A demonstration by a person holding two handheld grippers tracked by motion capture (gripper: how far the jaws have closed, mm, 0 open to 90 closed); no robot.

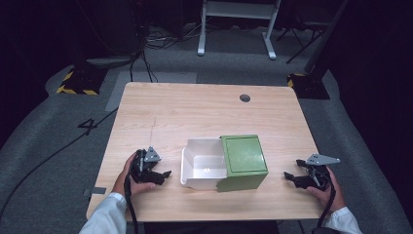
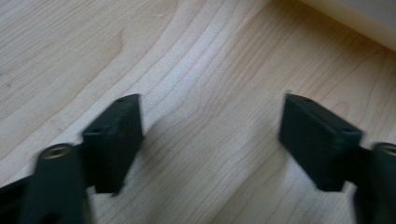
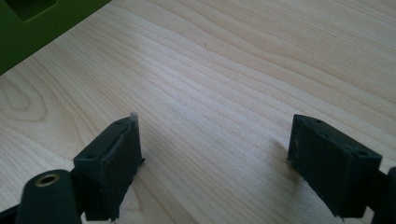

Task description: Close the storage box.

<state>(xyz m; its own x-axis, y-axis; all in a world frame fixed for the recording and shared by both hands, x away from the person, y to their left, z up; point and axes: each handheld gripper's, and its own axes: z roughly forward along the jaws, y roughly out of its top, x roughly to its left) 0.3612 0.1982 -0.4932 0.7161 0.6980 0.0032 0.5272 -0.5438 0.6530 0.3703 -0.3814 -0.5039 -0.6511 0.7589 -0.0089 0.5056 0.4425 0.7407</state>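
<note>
The white plastic drawer (image 1: pixel 202 163) sits partly pulled out of its green box-shaped sleeve (image 1: pixel 243 158) at lower centre of the high view, on the pale wood-grain bench (image 1: pixel 195 109). The pair's long axis runs left to right across the frame: the drawer's open tray pokes out toward the left, the green sleeve caps the right end.

The left gripper (image 1: pixel 163 176) rests on the bench at lower left, its fingers pointing right toward the drawer's exposed white end, near it but with bare wood between. In the left gripper view its fingers (image 2: pixel 114 140) stand wide apart with nothing between them, and a pale edge of the drawer (image 2: pixel 359 16) shows at the upper right corner.

The right gripper (image 1: pixel 291 178) lies at lower right, fingers pointing left toward the green sleeve, set a little farther from its wall than the left is from the drawer. In the right gripper view its fingers (image 3: pixel 112 163) are likewise spread wide and hold nothing; the green sleeve (image 3: pixel 32 25) fills the upper left corner.

As I judge it, each hand is placed to come in along the long axis, left on the white end, right on the green. Nothing lies in either path; a dark round grommet hole (image 1: pixel 245 98) sits well apart near the bench's far edge
</note>
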